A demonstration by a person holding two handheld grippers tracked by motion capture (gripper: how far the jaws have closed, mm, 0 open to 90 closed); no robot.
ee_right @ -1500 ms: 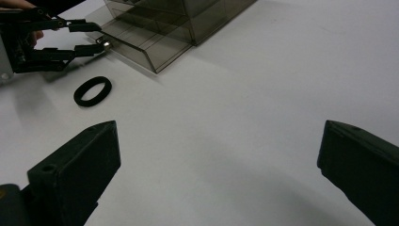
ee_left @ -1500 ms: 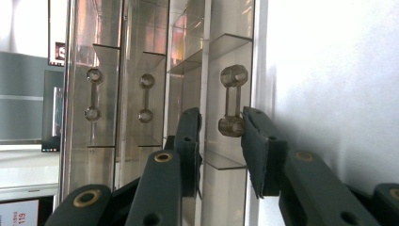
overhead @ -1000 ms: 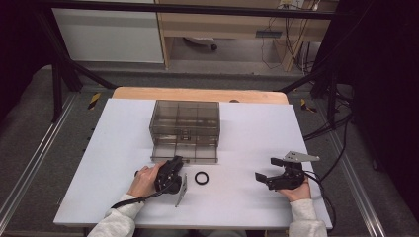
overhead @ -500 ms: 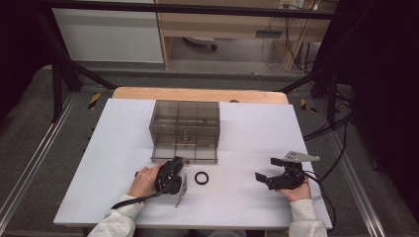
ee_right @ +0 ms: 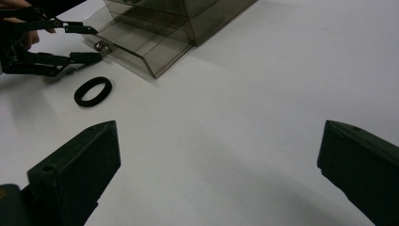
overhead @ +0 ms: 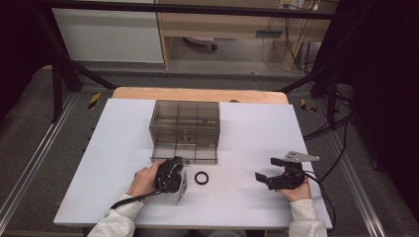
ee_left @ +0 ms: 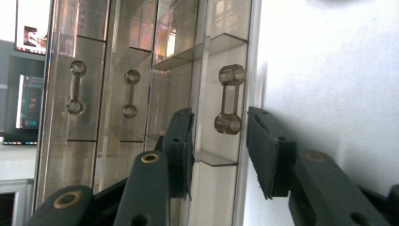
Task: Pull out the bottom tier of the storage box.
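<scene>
A smoky clear drawer cabinet stands mid-table with its bottom drawer pulled out toward me. My left gripper is at that drawer's front. In the left gripper view its jaws stand either side of the drawer's small handle; they have just been opening and the pads are off the handle. A black ring lies flat on the table just right of that gripper. My right gripper rests low at the right, wide open and with nothing in it, pointing toward the ring.
The white table has bare room right of the cabinet and along the front. A wooden strip runs behind it. Black frame bars and cables stand around the table's sides.
</scene>
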